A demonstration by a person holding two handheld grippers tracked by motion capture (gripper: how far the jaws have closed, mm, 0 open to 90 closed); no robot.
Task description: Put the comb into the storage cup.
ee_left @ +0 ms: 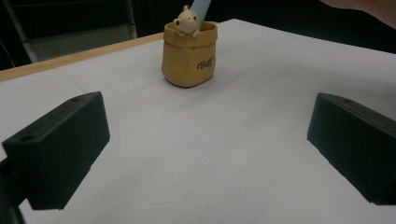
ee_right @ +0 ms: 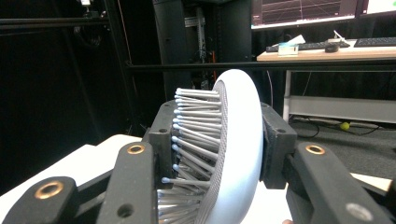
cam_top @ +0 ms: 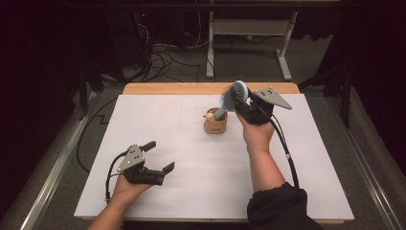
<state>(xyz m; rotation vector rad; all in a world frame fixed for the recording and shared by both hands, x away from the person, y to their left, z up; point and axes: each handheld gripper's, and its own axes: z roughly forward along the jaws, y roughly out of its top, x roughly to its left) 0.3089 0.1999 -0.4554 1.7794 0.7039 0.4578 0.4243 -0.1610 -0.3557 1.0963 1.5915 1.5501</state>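
A pale blue hairbrush [cam_top: 233, 97] stands tilted with its handle down in a small tan cup [cam_top: 215, 123] that has a little bear figure on its rim. My right gripper [cam_top: 242, 104] is shut on the brush head; in the right gripper view the brush head [ee_right: 233, 144] fills the gap, one jaw on its bristles and the other on its smooth back. My left gripper [cam_top: 162, 155] rests low at the near left of the white table, open with nothing between its jaws. In the left gripper view the cup [ee_left: 189, 53] sits ahead between the jaws, far off.
The white sheet [cam_top: 191, 158] covers a wooden table [cam_top: 158, 88]. Beyond its far edge stand a desk frame [cam_top: 249, 33] and tangled cables [cam_top: 163, 57] on the floor. A metal rail [cam_top: 52, 172] runs along the left side.
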